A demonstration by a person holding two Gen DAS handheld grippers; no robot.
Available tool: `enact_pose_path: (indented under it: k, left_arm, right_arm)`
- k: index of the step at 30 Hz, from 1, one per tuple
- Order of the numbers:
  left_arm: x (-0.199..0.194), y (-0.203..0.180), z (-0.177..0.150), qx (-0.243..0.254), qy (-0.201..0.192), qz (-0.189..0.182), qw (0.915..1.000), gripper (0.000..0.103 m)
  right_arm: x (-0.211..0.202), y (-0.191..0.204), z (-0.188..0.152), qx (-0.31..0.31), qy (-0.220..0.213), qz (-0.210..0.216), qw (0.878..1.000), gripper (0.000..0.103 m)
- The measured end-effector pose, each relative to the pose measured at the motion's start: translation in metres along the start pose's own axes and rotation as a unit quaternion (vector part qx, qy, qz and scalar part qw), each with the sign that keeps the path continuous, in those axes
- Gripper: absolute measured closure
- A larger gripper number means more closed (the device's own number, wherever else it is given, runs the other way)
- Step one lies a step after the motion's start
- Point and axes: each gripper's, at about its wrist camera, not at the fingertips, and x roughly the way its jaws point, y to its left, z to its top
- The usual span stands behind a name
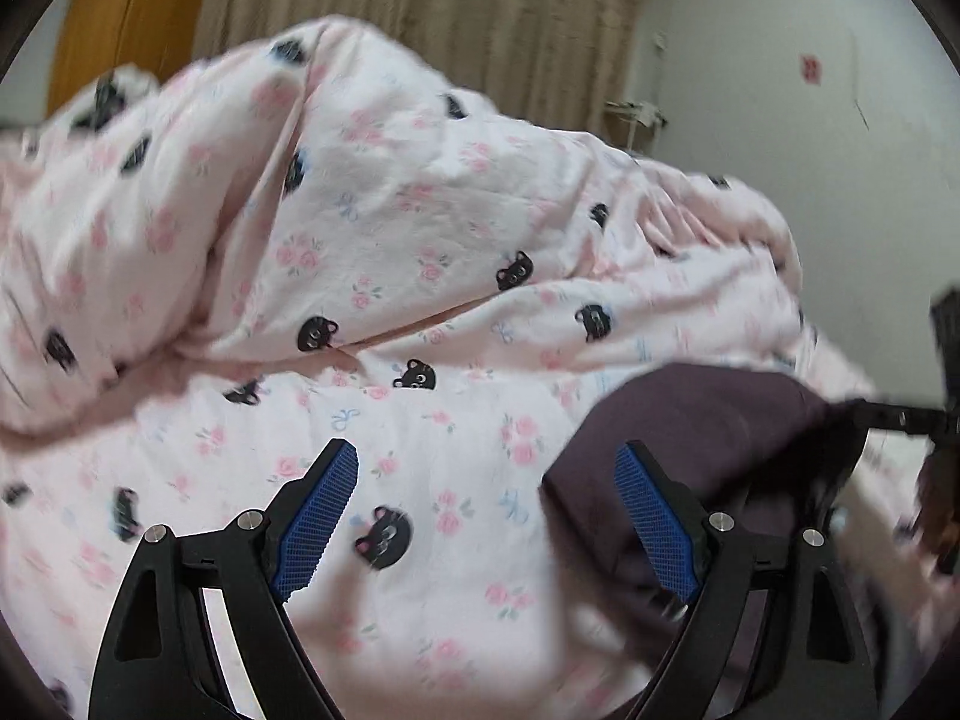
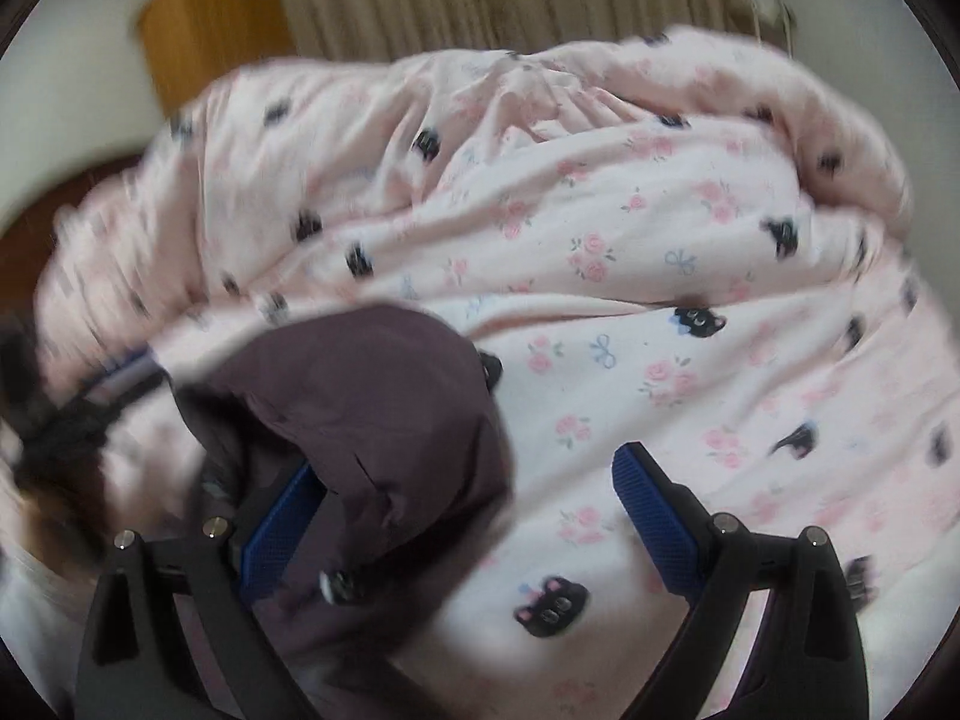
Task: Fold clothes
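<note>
— While the left gripper (image 1: 486,516) is hovering low over the pink quilt (image 1: 384,240), how are its jaws standing?

— They are standing spread wide, holding nothing. One blue pad (image 1: 318,516) is hanging over bare quilt, and the other is sitting against the near edge of the dark purple garment (image 1: 690,420), so the cloth is lying just outside the gap, not in it.

— And the right gripper (image 2: 474,516)?

— It is also gaping wide. The garment (image 2: 372,420) is draping over its left finger, hiding most of that pad (image 2: 270,540); the other finger is standing clear above the quilt (image 2: 600,240). Nothing is being pinched between them.

— Where is the garment lying?

— It is sitting bunched on the near part of the quilt, between the two grippers, below the big rumpled ridge of bedding. A metal snap (image 2: 333,588) is showing at its near edge.

— Which way is it pointing?

— I cannot tell; it is crumpled into a rounded heap and the motion blur is smearing its outline, so no long axis is reading clearly.

— Beyond the quilt?

— A beige curtain (image 1: 480,12) is hanging behind it.
</note>
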Motion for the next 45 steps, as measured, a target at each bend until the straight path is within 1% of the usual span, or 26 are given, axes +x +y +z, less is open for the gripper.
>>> enact_pose_path:
  k: [2, 3, 4, 7, 9, 10, 12, 13, 15, 16, 17, 18, 19, 20, 23, 25, 26, 29, 31, 34, 36, 39, 41, 43, 45]
  left_arm:
    - [0.006, 0.004, 0.008, -0.032, 0.002, -0.022, 0.9993, 0.018]
    - [0.009, 0.003, 0.012, -0.036, 0.002, -0.026, 0.999, 0.018]
    - [0.014, 0.0, 0.015, -0.03, 0.007, -0.022, 0.9993, 0.018]
    - [0.03, -0.008, 0.024, -0.012, 0.023, -0.01, 0.9996, 0.018]
    - [0.045, -0.016, 0.029, 0.007, 0.04, -0.004, 0.9992, 0.018]
    - [0.051, -0.021, 0.029, 0.018, 0.049, -0.001, 0.9986, 0.018]
    - [0.063, -0.028, 0.025, 0.041, 0.069, 0.012, 0.9967, 0.018]
    - [0.072, -0.03, 0.021, 0.05, 0.084, 0.013, 0.9951, 0.018]
    - [0.083, -0.031, 0.012, 0.052, 0.111, -0.003, 0.9924, 0.018]
    - [0.086, -0.031, 0.008, 0.057, 0.115, -0.004, 0.9917, 0.018]
    - [0.088, -0.031, 0.004, 0.061, 0.118, -0.006, 0.9911, 0.018]
    - [0.089, -0.03, 0.002, 0.058, 0.12, -0.012, 0.991, 0.018]
    - [0.09, -0.028, 0.0, 0.056, 0.122, -0.019, 0.9908, 0.018]
    - [0.09, -0.026, -0.002, 0.054, 0.124, -0.025, 0.9905, 0.018]
    - [0.093, -0.022, -0.008, 0.048, 0.129, -0.044, 0.9895, 0.018]
    - [0.092, -0.019, -0.009, 0.043, 0.129, -0.056, 0.9892, 0.018]
    - [0.09, -0.018, -0.007, 0.04, 0.126, -0.062, 0.9893, 0.018]
    - [0.085, -0.019, -0.001, 0.036, 0.112, -0.088, 0.9892, 0.018]
    - [0.086, -0.019, 0.002, 0.028, 0.114, -0.113, 0.9866, 0.018]
    - [0.096, -0.018, 0.006, 0.019, 0.13, -0.132, 0.9826, 0.019]
    - [0.097, -0.017, 0.006, 0.015, 0.134, -0.144, 0.9805, 0.019]
    - [0.091, -0.019, 0.007, 0.017, 0.128, -0.159, 0.9787, 0.022]
    - [0.086, -0.021, 0.006, 0.023, 0.128, -0.168, 0.9772, 0.027]
    - [0.085, -0.025, 0.001, 0.036, 0.14, -0.171, 0.9745, 0.032]
    - [0.086, -0.026, -0.004, 0.042, 0.148, -0.169, 0.9735, 0.034]
  right_arm:
    - [0.003, -0.015, 0.007, 0.049, 0.005, 0.056, 0.997, 0.006]
    - [0.005, -0.021, 0.009, 0.068, 0.006, 0.076, 0.995, 0.006]
    - [0.007, -0.026, 0.011, 0.087, 0.005, 0.093, 0.992, 0.006]
    - [0.015, -0.03, 0.018, 0.104, 0.017, 0.115, 0.988, 0.006]
    - [0.021, -0.029, 0.021, 0.103, 0.013, 0.104, 0.989, 0.006]
    - [0.026, -0.026, 0.023, 0.094, 0.015, 0.091, 0.991, 0.006]
    - [0.039, -0.022, 0.024, 0.081, 0.03, 0.071, 0.994, 0.006]
    - [0.047, -0.02, 0.022, 0.076, 0.041, 0.069, 0.994, 0.006]
    - [0.062, -0.018, 0.015, 0.068, 0.069, 0.057, 0.994, 0.008]
    - [0.069, -0.017, 0.012, 0.064, 0.084, 0.05, 0.993, 0.01]
    - [0.076, -0.018, 0.008, 0.065, 0.098, 0.049, 0.992, 0.018]
    - [0.082, -0.02, 0.003, 0.067, 0.112, 0.049, 0.99, 0.024]
    - [0.086, -0.024, 0.0, 0.07, 0.12, 0.049, 0.989, 0.025]
    - [0.088, -0.028, -0.001, 0.075, 0.121, 0.053, 0.988, 0.028]
    - [0.086, -0.036, -0.002, 0.089, 0.117, 0.073, 0.986, 0.03]
    - [0.085, -0.041, -0.001, 0.099, 0.115, 0.091, 0.984, 0.036]
    - [0.084, -0.043, -0.001, 0.105, 0.114, 0.103, 0.982, 0.042]
    - [0.081, -0.049, 0.001, 0.129, 0.102, 0.129, 0.978, 0.043]
    - [0.079, -0.051, 0.003, 0.137, 0.09, 0.138, 0.977, 0.043]
    - [0.078, -0.053, 0.006, 0.144, 0.079, 0.147, 0.975, 0.044]
    - [0.08, -0.054, 0.005, 0.146, 0.084, 0.156, 0.973, 0.061]
    - [0.083, -0.053, 0.005, 0.147, 0.087, 0.161, 0.972, 0.064]
    - [0.085, -0.052, 0.005, 0.148, 0.088, 0.164, 0.971, 0.064]
    - [0.085, -0.052, 0.004, 0.147, 0.09, 0.167, 0.971, 0.069]
    - [0.086, -0.051, 0.004, 0.146, 0.092, 0.168, 0.971, 0.072]
